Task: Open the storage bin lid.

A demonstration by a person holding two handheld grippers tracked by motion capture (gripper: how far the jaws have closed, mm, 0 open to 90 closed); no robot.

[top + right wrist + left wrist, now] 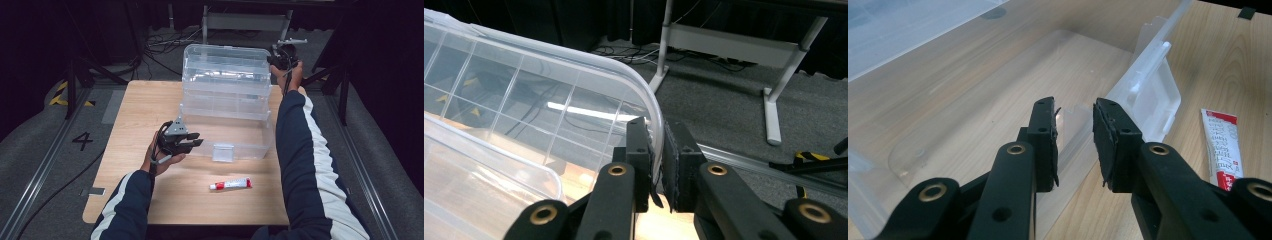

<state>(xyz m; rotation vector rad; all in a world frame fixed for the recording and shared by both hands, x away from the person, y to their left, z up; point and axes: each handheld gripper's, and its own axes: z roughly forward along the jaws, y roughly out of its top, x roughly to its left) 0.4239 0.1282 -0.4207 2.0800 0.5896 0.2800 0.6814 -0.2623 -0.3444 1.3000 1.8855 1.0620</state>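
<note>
Right gripper (658,165) clamps raised lid (574,95) rim at far right of clear storage box (225,125), mid-table. Left gripper (1075,145) straddles near wall, jaws part-open, unclamped. Best: swing lid slowly, steadying base; tube (231,184) waits near edge.

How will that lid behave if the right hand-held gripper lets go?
The lid stands raised, pinched at its rim by the right hand-held gripper, so it would probably drop shut. It looks thin, clear plastic: likely light, somewhat flexible and slippery between the pads.
</note>
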